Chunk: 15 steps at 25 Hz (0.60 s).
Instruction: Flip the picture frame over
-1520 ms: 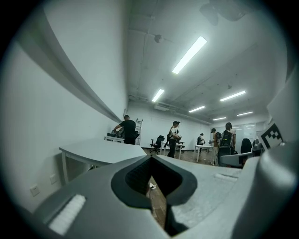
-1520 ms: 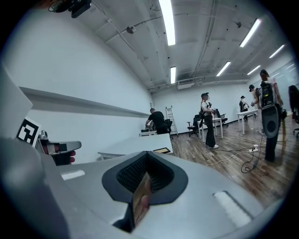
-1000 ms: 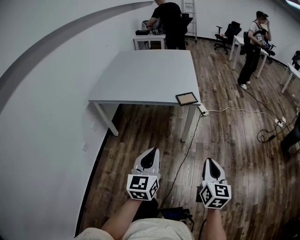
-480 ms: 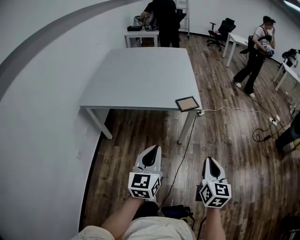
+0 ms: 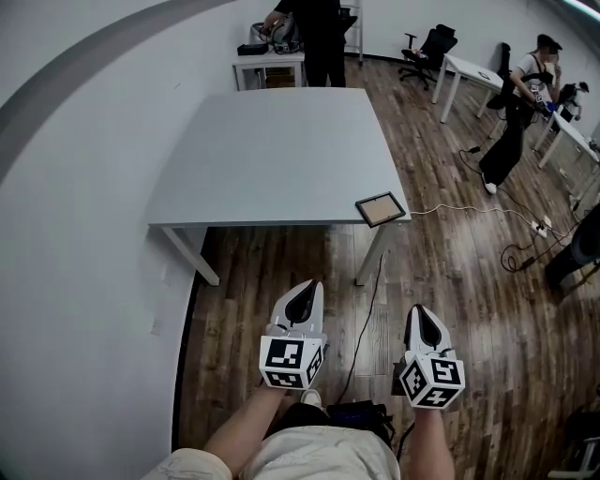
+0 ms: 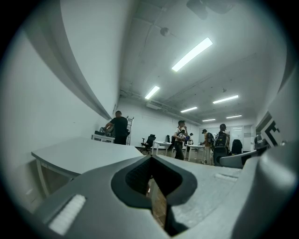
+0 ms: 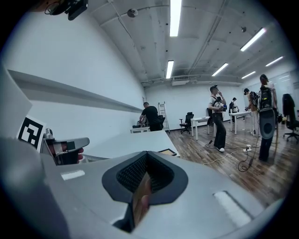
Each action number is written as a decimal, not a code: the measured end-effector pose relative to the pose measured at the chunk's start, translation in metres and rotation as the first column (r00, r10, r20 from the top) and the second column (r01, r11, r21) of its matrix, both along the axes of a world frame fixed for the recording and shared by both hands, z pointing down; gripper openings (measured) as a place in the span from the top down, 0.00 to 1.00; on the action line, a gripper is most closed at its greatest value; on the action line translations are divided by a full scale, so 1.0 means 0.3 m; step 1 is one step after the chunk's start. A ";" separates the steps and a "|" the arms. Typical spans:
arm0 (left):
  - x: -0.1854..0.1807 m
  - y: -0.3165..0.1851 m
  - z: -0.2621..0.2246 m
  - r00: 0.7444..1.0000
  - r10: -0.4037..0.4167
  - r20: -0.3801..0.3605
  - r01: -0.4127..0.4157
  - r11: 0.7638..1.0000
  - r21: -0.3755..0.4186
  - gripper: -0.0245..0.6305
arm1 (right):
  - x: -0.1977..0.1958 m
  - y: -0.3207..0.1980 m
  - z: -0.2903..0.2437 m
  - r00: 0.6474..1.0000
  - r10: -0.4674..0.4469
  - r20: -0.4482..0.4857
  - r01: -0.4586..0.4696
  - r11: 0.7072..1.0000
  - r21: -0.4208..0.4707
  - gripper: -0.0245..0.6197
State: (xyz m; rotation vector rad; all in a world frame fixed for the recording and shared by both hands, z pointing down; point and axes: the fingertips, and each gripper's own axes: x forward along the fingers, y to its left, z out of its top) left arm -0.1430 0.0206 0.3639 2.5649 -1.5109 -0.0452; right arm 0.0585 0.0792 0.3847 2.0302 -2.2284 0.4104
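A small dark-framed picture frame point(image 5: 380, 209) with a brown panel facing up lies flat at the near right corner of the grey table point(image 5: 272, 155); its edge also shows in the right gripper view point(image 7: 167, 151). My left gripper point(image 5: 302, 297) and right gripper point(image 5: 424, 322) hover side by side over the wooden floor, well short of the table. Both have their jaws pressed together with nothing between them.
A white wall runs along the left. A cable point(image 5: 487, 208) trails over the floor right of the table. A person in black point(image 5: 317, 28) stands at a desk beyond the table, another person point(image 5: 520, 103) stands at the right by desks and office chairs point(image 5: 427, 49).
The view has moved forward: the table and picture frame sit lower and closer in the head view. Both grippers stay shut and have risen slightly in the picture.
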 end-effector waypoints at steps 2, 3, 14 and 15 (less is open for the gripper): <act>-0.018 -0.026 0.009 1.000 0.005 0.000 -0.005 1.000 -0.001 0.96 | -0.026 -0.021 0.010 1.000 0.002 0.002 -0.002 1.000 -0.003 0.92; -0.023 -0.039 0.011 1.000 0.007 0.000 -0.007 1.000 -0.001 0.96 | -0.034 -0.031 0.014 1.000 0.002 0.001 -0.002 1.000 -0.004 0.92; 0.012 -0.149 0.043 1.000 -0.006 -0.001 0.006 1.000 -0.002 0.96 | -0.016 -0.160 0.054 1.000 -0.022 0.007 0.022 1.000 -0.005 0.92; 0.022 -0.163 0.049 1.000 -0.008 -0.001 0.008 1.000 -0.007 0.96 | -0.007 -0.176 0.062 1.000 -0.024 0.008 0.024 1.000 -0.009 0.92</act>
